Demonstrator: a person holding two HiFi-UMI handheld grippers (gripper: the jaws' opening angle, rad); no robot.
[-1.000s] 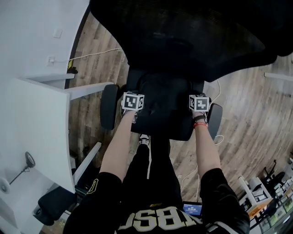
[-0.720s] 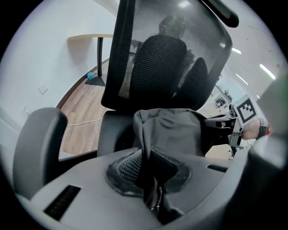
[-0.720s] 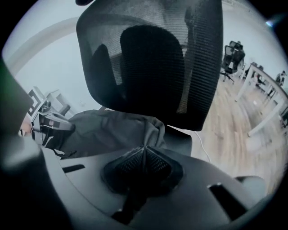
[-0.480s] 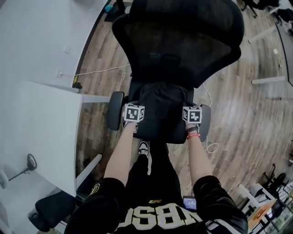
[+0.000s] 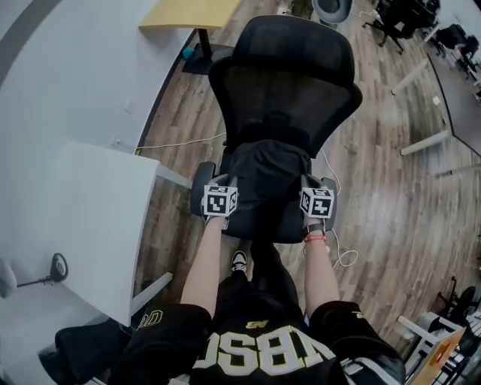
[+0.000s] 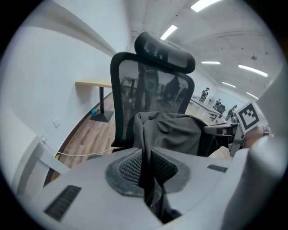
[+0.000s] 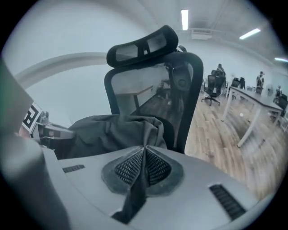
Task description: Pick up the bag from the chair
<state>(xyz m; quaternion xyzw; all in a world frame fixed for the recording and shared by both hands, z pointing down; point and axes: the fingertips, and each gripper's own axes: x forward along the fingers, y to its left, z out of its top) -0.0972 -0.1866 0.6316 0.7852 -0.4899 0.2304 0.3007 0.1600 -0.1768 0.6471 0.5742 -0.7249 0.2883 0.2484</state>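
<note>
A dark grey cloth bag hangs above the seat of a black mesh office chair. My left gripper is shut on the bag's left edge; a fold of the bag is pinched between its pads. My right gripper is shut on the bag's right edge, with a strip of the bag clamped between its pads. The bag bulges between the two grippers, in front of the chair's backrest.
A white desk stands at the left, with a cable on the wooden floor beside it. The chair's armrests flank the seat. A yellow-topped table is at the back. More desks and chairs stand far right.
The bag has come up off the seat with both grippers shut on it. The head view has pulled back, so the whole chair and its headrest now show.
</note>
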